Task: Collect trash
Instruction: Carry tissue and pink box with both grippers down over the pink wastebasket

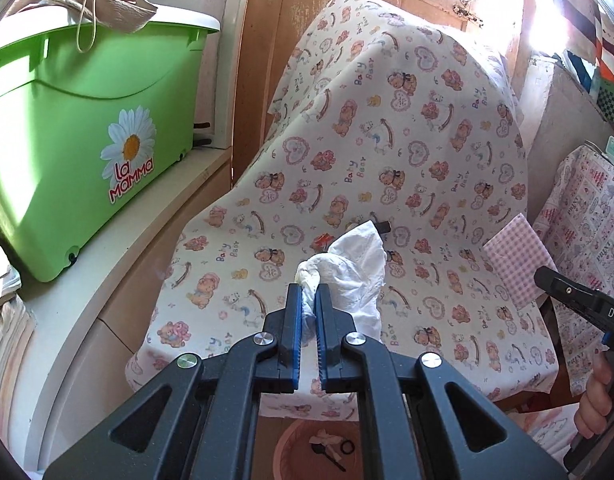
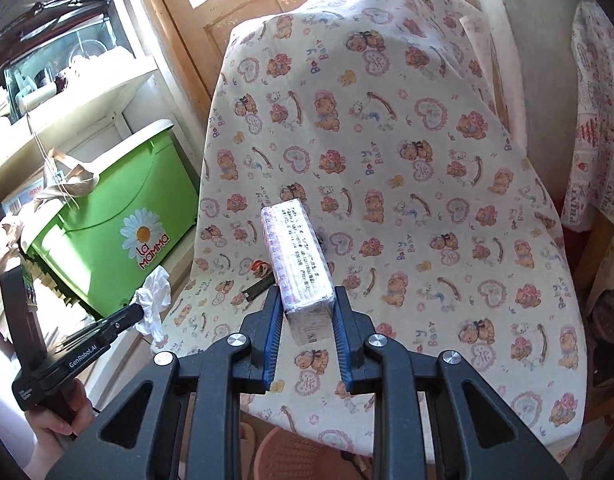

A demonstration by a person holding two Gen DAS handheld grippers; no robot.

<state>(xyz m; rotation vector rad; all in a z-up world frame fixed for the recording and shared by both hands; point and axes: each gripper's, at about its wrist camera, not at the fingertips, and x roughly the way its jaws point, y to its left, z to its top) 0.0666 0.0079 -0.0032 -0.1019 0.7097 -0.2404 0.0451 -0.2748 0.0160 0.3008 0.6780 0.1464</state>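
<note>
White crumpled tissue (image 1: 353, 276) sits pinched in your left gripper (image 1: 310, 300); its jaws are clamped nearly together on one twisted end, so the loose bulk flares out beyond the tips. Your right gripper (image 2: 309, 308) has a small wrapped packet (image 2: 297, 260) squeezed between its pads (image 2: 275, 344), jaws parted only as far as the packet's width, gripped at its near end so that the printed face points away from you. Both pieces hang clear above the bear-print sheet (image 1: 427, 184) draped over a chair, which looks like carrying height for a drop.

A pinkish basket (image 1: 295, 446) with a few scraps in it shows below the left gripper, under the chair's front edge; my guess is that's your bin. The right wrist view catches only its rim (image 2: 283, 454).

That view alone shows two small items on the seat: a reddish scrap (image 2: 260, 267) and a dark strip (image 2: 259, 290) beside it. The left view hides the strip behind the tissue. A green La Mamma tub (image 1: 87, 140) stands on the shelf alongside.
</note>
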